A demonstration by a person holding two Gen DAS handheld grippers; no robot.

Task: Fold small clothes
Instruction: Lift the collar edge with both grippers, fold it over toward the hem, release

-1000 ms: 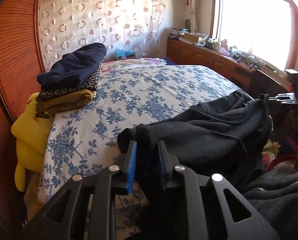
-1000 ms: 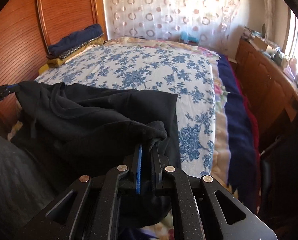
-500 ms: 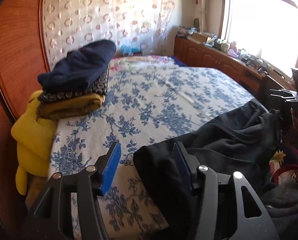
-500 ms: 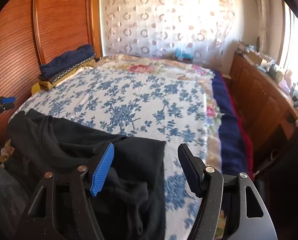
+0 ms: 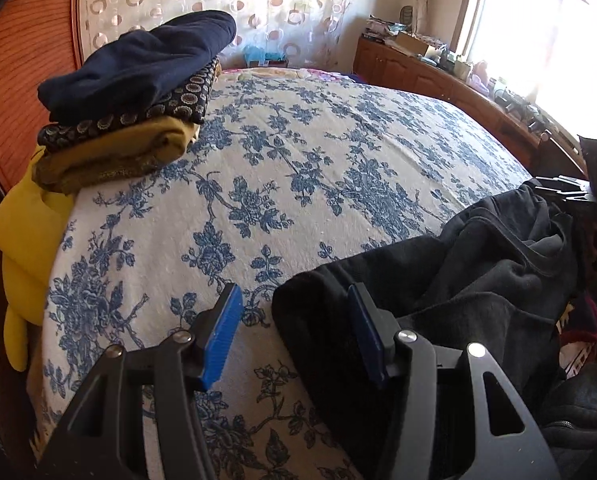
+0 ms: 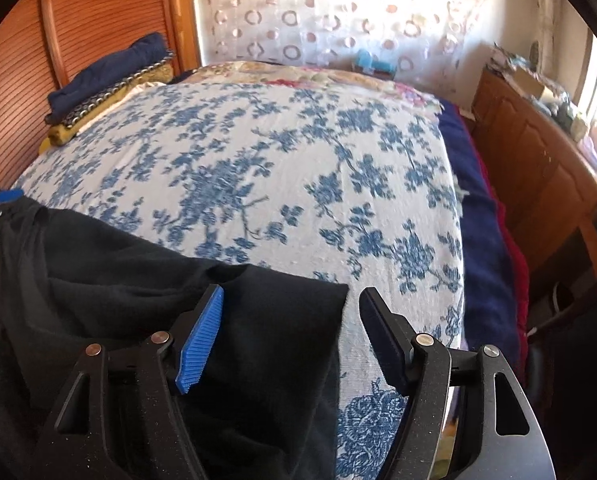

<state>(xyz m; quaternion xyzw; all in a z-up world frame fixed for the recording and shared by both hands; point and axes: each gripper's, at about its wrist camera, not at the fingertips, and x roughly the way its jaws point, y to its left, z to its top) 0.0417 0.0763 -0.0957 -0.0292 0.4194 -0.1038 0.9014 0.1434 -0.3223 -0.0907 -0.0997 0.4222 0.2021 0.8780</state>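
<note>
A black garment (image 5: 478, 272) lies rumpled along the near edge of the bed with the blue floral cover (image 5: 298, 168). My left gripper (image 5: 294, 336) is open and empty, over the garment's left corner. In the right wrist view the same black garment (image 6: 110, 292) lies at the lower left. My right gripper (image 6: 290, 340) is open and empty, over the garment's right corner. The right gripper also shows at the far right of the left wrist view (image 5: 574, 192).
A stack of folded clothes, navy on patterned on mustard (image 5: 130, 96), sits at the bed's far left by the wooden headboard (image 5: 14, 60). A yellow cloth (image 5: 22, 240) hangs off the left edge. A wooden cabinet (image 6: 538, 168) runs along the right under the window.
Both grippers were shut on the black garment's corners a second ago. Both have opened and let it go, and the garment now rests on the bed.
</note>
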